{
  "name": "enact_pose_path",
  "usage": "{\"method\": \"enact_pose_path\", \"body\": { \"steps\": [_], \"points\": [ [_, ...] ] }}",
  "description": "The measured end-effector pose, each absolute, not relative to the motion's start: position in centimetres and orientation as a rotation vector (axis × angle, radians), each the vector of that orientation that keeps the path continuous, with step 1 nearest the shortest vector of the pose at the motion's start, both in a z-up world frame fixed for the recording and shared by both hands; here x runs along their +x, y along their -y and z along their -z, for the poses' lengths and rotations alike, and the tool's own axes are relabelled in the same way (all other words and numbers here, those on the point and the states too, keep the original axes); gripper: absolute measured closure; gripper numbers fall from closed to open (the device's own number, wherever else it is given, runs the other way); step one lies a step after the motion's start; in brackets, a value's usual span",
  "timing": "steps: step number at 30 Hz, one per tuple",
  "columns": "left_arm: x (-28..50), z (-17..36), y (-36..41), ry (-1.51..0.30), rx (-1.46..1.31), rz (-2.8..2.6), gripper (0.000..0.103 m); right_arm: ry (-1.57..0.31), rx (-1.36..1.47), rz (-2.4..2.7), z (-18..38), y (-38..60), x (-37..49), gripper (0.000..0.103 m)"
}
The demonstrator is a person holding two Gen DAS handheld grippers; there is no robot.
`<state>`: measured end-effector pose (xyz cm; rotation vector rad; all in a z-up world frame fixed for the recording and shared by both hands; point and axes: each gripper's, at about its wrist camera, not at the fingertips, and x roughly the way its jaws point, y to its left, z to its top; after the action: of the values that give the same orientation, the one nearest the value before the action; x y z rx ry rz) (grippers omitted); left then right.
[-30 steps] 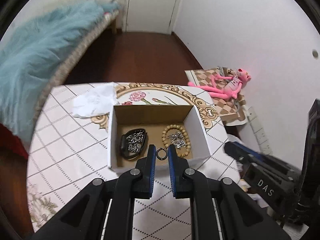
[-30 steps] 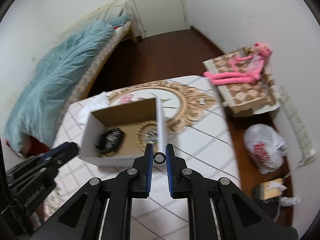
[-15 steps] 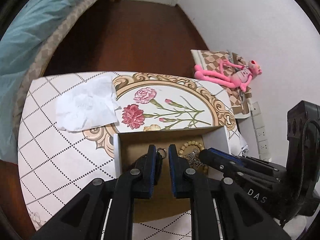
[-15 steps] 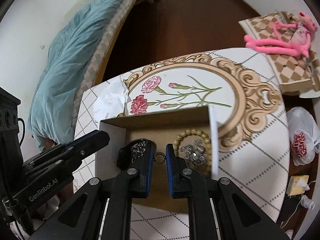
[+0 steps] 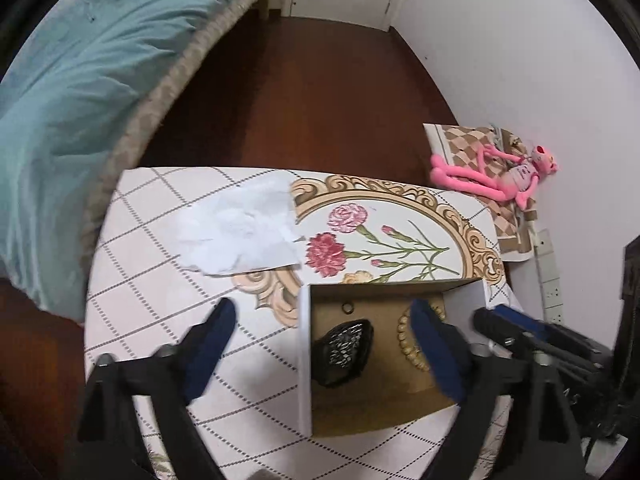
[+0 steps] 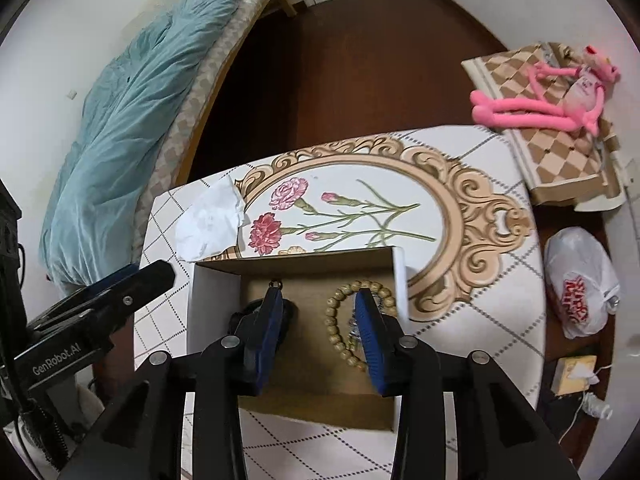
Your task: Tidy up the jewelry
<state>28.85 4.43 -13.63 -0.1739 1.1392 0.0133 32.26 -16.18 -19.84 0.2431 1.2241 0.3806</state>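
An open white cardboard box point(image 5: 305, 344) point(image 6: 214, 304) sits on the table. Inside lie a dark mesh pouch point(image 5: 343, 352), a wooden bead bracelet point(image 6: 340, 322) point(image 5: 404, 340) and a small ring point(image 5: 347, 309) near the far wall. My left gripper point(image 5: 322, 312) is wide open above the box's left wall, empty. My right gripper point(image 6: 318, 300) is open over the box, between pouch and bracelet. A small ring point(image 6: 276, 282) shows at the tip of its left finger; I cannot tell whether it touches the finger.
A crumpled white tissue point(image 5: 240, 236) point(image 6: 208, 224) lies on the flower-patterned tablecloth point(image 5: 380, 232) behind the box. A bed with a teal blanket point(image 5: 80, 80) stands left. A pink plush toy point(image 5: 492, 176) and a plastic bag point(image 6: 580, 284) lie on the floor at right.
Both grippers opened over the box. The ring held in the left gripper now lies in the box; the right gripper's ring is no longer clamped. Both grippers moved forward above the box.
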Motion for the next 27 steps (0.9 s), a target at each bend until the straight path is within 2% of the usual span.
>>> {"method": "enact_pose_path", "body": {
  "steps": [2, 4, 5, 6, 7, 9, 12, 20, 27],
  "points": [
    [27.9, 13.6, -4.4, -1.124, -0.149, -0.047, 0.008, -1.202, 0.185, -0.332, 19.2, 16.5, 31.4, 0.059],
    [26.7, 13.7, -4.3, -1.11, -0.124, -0.086, 0.004, -1.18, 0.115, -0.276, 18.7, 16.7, 30.5, 0.037],
    [26.2, 13.9, -4.2, -1.106, -0.108, -0.1, 0.002, -1.17, 0.084, -0.247, 18.6, 16.8, 30.0, 0.029],
    [25.8, 14.0, -4.1, -1.104, -0.1, -0.112, 0.001, -1.16, 0.05, -0.218, 18.5, 16.9, 29.4, 0.015],
    [25.3, 14.2, -4.0, -1.103, -0.093, -0.123, 0.001, -1.149, 0.009, -0.187, 18.5, 16.9, 28.8, 0.01],
    [24.3, 14.5, -3.5, -1.105, -0.071, -0.128, 0.001, -1.14, -0.045, -0.148, 18.5, 16.9, 27.8, 0.01],
    [23.1, 14.5, -2.9, -1.098, -0.049, -0.142, 0.001, -1.145, -0.092, -0.123, 18.8, 16.9, 26.4, 0.001],
    [19.7, 11.4, -1.5, -1.022, -0.039, -0.149, 0.001, -1.097, -0.088, -0.089, 16.7, 17.6, 23.0, 0.001],
    [15.3, 6.7, -0.4, -0.928, -0.031, -0.142, 0.001, -1.002, -0.067, -0.072, 12.1, 18.8, 18.7, 0.001]
  ]
}}
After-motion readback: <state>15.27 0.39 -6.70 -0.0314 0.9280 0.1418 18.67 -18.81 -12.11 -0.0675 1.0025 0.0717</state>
